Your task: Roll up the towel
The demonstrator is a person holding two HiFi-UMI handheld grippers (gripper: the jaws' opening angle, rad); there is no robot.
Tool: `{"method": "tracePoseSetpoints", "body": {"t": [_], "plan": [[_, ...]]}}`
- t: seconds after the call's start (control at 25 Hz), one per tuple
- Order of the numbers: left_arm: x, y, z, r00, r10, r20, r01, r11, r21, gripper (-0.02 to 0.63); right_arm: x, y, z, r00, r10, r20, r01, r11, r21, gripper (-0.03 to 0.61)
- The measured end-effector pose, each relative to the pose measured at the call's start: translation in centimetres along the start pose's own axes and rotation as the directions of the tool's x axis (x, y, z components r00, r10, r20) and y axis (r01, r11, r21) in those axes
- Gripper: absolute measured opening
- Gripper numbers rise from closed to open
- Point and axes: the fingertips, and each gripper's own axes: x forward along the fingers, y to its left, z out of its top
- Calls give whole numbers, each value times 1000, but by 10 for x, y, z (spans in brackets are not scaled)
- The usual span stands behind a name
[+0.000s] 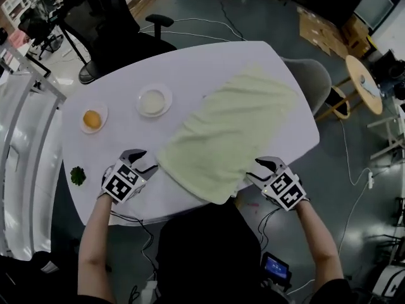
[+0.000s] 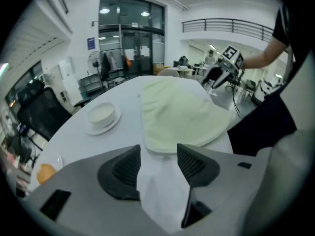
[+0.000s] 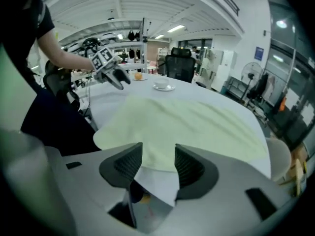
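Observation:
A pale yellow-green towel (image 1: 231,135) lies spread flat and slantwise on the white oval table (image 1: 209,62), its near corner hanging slightly over the front edge. My left gripper (image 1: 147,162) hovers open over bare table just left of the towel's near-left corner. In the left gripper view the towel (image 2: 177,112) lies just beyond the left gripper (image 2: 158,154), with only white tabletop between the jaws. My right gripper (image 1: 258,170) stands open at the table's front edge by the towel's near-right side. In the right gripper view the towel's (image 3: 187,127) edge lies just ahead of the right gripper (image 3: 158,154).
A white bowl on a saucer (image 1: 154,100), an orange on a small plate (image 1: 92,119) and a green sprig (image 1: 78,175) sit on the table's left part. A black office chair (image 1: 114,24) stands behind, a grey chair (image 1: 310,75) at the right.

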Motion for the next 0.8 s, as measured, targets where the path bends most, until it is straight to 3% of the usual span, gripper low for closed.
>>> {"method": "tracePoseSetpoints", "body": {"t": [0.08,0.2,0.36,0.44,0.52,0.8], "plan": [[4,-2,0,999,-27,-41,33,990,137,263,0,22,-1,999,50,-21,-52,997,-57,222],[8,-7,2,991,-69,-112,103,939,328,276,1,49,-2,992,119,-45,-123,984,-131,222],[15,-9,-7,969,-82,-232,199,815,544,279,0,79,-2,977,204,-61,-212,959,-189,234],[21,-6,-13,960,-55,-273,222,743,632,227,-2,93,-4,967,244,-79,-256,941,-224,238],[27,-6,-15,958,-40,-283,231,693,683,191,0,106,-8,957,271,-99,-288,924,-250,238],[45,-16,-20,957,-18,-291,245,591,768,124,29,146,-16,949,284,-135,-314,880,-355,209]]}}
